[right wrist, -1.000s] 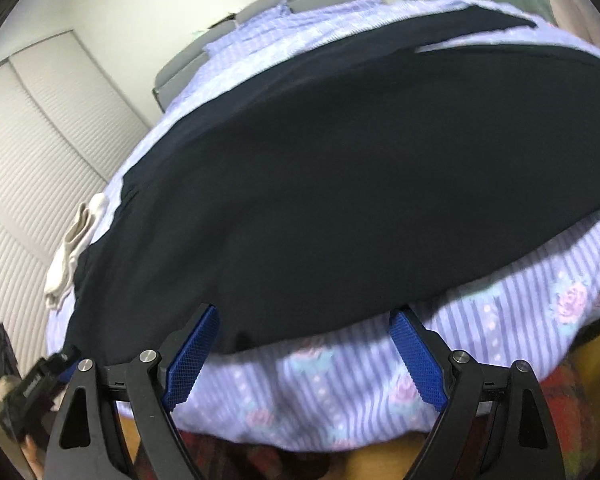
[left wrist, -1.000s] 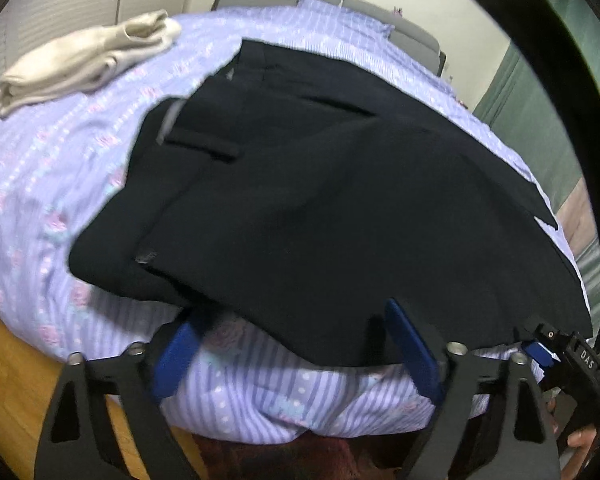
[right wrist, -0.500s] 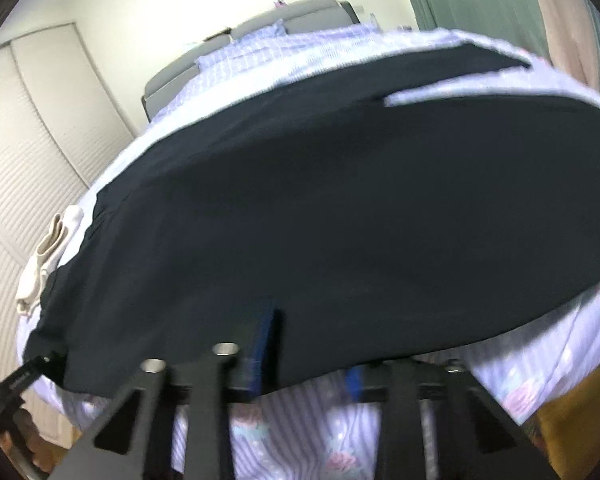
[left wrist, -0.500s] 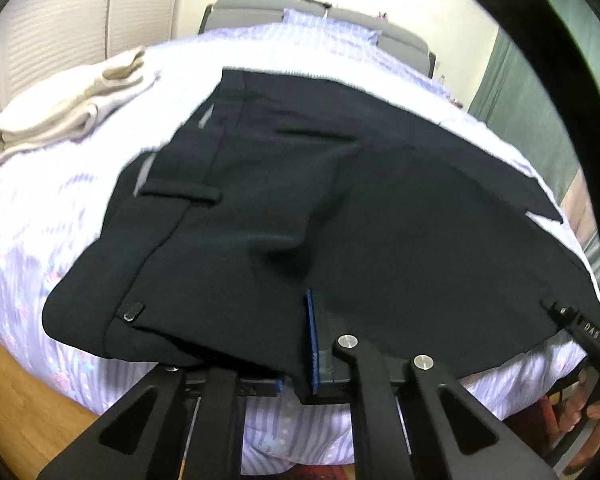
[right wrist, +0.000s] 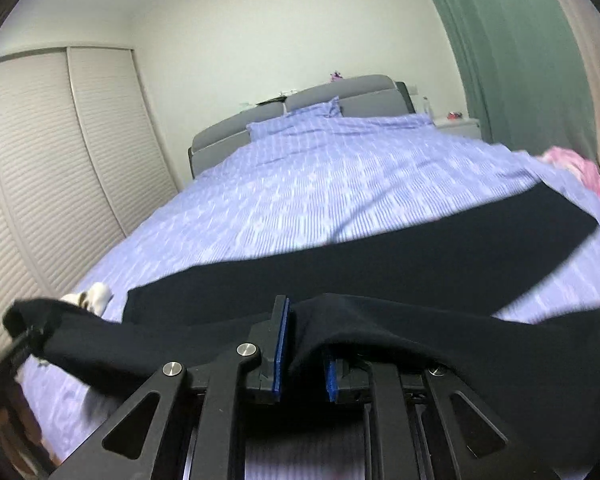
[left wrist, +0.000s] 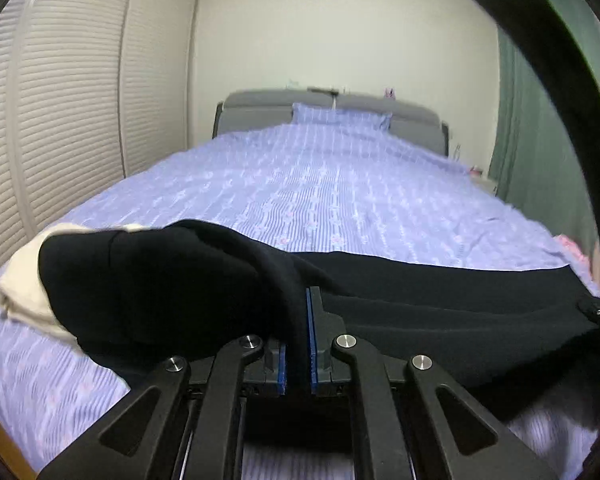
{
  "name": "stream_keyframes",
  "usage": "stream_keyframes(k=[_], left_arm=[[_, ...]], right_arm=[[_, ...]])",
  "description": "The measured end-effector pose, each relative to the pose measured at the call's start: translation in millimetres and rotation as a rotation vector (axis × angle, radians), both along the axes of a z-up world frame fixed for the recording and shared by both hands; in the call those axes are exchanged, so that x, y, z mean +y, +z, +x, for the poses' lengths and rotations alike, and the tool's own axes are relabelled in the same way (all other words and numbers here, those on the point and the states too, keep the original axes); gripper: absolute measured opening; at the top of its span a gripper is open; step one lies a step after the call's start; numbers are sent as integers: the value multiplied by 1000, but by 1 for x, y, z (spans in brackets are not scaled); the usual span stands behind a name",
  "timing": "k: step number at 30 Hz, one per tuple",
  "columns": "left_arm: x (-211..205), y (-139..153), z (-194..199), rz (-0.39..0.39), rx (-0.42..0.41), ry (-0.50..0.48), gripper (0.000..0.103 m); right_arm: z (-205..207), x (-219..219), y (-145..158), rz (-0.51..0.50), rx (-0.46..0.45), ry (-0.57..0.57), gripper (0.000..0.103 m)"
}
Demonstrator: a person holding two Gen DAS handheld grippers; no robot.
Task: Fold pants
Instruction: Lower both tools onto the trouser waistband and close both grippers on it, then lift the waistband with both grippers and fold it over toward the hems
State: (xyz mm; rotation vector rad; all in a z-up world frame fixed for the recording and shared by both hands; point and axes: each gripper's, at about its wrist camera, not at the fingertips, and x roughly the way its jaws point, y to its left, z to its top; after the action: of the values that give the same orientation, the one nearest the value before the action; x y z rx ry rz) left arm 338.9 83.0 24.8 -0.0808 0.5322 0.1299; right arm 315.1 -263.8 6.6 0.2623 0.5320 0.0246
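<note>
Dark navy pants (left wrist: 440,304) lie across the near end of the bed. My left gripper (left wrist: 298,344) is shut on a raised fold of the pants near the waist end, which bulges up to its left (left wrist: 152,280). My right gripper (right wrist: 302,356) is shut on the near edge of the pants (right wrist: 380,276), lifted off the sheet; the leg part stretches right toward its end (right wrist: 548,220). The left gripper shows at the far left of the right wrist view (right wrist: 16,344), the right one at the far right of the left wrist view (left wrist: 594,310).
The bed (left wrist: 340,184) has a purple striped floral sheet, a pillow (left wrist: 340,118) and grey headboard (right wrist: 340,96). A folded cream garment (left wrist: 24,280) lies left of the pants. Something pink (right wrist: 580,176) lies at the right edge. Louvred closet doors (left wrist: 60,120) left, green curtain (right wrist: 520,60) right.
Both grippers closed from open onto the near edge of the pants, then lifted it; the cameras tilted up so the far bed and headboard now show.
</note>
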Motion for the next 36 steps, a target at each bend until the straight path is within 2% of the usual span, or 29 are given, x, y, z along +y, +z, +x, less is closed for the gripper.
stream_keyframes(k=[5, 11, 14, 19, 20, 25, 27, 28, 29, 30, 31, 32, 34, 36], left_arm=[[9, 8, 70, -5, 183, 22, 9], [16, 7, 124, -51, 370, 39, 9], [25, -7, 133, -71, 447, 36, 9], [36, -38, 199, -98, 552, 27, 10], [45, -43, 191, -111, 569, 26, 10], [57, -68, 214, -141, 648, 9, 13], [57, -72, 223, -155, 688, 4, 15], [60, -73, 224, -165, 707, 17, 17], [62, -71, 224, -180, 715, 21, 24], [64, -69, 225, -193, 714, 21, 42], [63, -64, 225, -189, 705, 30, 56], [65, -55, 222, -169, 678, 46, 74], [60, -32, 215, -102, 598, 43, 75], [55, -20, 212, -79, 582, 20, 78]], right_arm=[[79, -6, 3, 15, 155, 11, 16], [153, -5, -1, -4, 338, 33, 16], [181, -2, -11, -13, 396, 40, 16], [224, 7, -33, -54, 470, 39, 16], [230, 8, -38, -57, 487, 35, 16], [256, 13, -66, -96, 587, 24, 16], [260, 14, -72, -83, 623, 10, 20], [261, 15, -74, -76, 638, 13, 26], [262, 17, -73, -69, 644, 17, 31], [262, 19, -71, -59, 642, 21, 42], [262, 22, -67, -44, 636, 27, 50], [261, 25, -63, -30, 628, 35, 54], [260, 33, -55, -15, 610, 47, 60], [257, 39, -48, -7, 593, 63, 61]])
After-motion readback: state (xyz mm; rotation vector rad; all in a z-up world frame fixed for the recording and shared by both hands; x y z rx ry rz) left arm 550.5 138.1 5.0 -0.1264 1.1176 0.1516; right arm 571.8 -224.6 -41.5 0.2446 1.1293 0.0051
